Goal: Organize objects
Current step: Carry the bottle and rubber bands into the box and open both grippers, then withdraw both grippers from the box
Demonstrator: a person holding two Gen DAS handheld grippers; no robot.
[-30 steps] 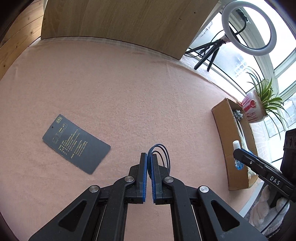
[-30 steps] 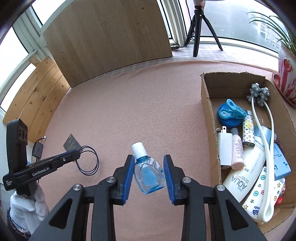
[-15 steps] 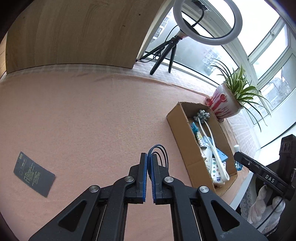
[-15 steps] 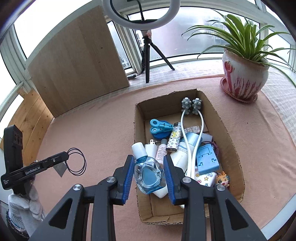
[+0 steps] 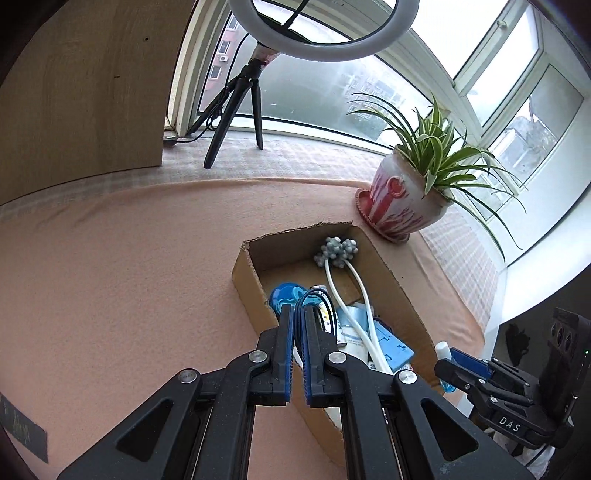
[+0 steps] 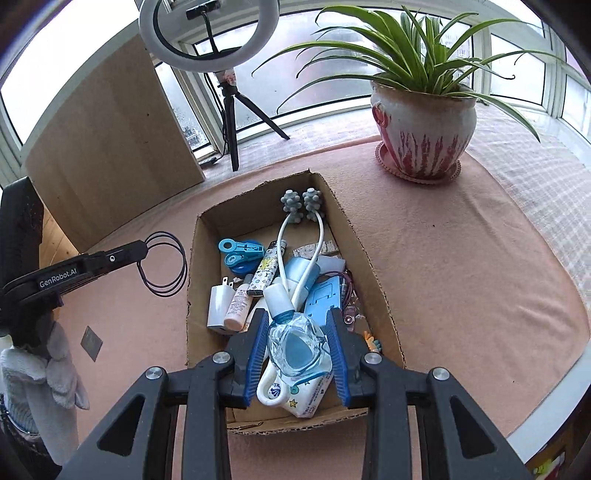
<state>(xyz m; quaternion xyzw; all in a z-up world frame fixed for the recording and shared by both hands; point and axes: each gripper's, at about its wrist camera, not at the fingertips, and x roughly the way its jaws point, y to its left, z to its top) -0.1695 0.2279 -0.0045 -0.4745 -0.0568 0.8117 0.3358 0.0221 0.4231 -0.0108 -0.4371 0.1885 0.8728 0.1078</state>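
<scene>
Low in the middle of the right wrist view, pinched between the blue pads of the right tool [image 6: 298, 354]: a small clear bottle [image 6: 297, 349] with blue liquid and a white cap, hanging above the near end of the open cardboard box [image 6: 373, 266]. A second ago held over bare pink counter [image 6: 461, 280] with the box off at the right edge; now carried across and poised over its contents, so only letting go seems left for this item. Below and around it in the box: a white charger plug [image 6: 218, 306], a pale pink bottle [image 6: 238, 306], a patterned lighter [image 6: 269, 267], blue clips [image 6: 240, 251], a white massager with grey knobbed heads [image 6: 301, 201]. Further left in that view, the left tool [image 6: 142, 248] pressed together on a coiled black cable [image 6: 166, 264], outside the box's left wall. Seen from the left wrist view, same cable [image 5: 308, 295] looping up between the tight pads, box now straight ahead where earlier only counter and a dark card [image 5: 22, 430] lay; card now far down at lower left, not yet collected. Cable likely next to drop in, once moved past the wall. At upper right, a potted plant [image 6: 424, 129]; behind, a ring light on a tripod [image 6: 208, 33].
</scene>
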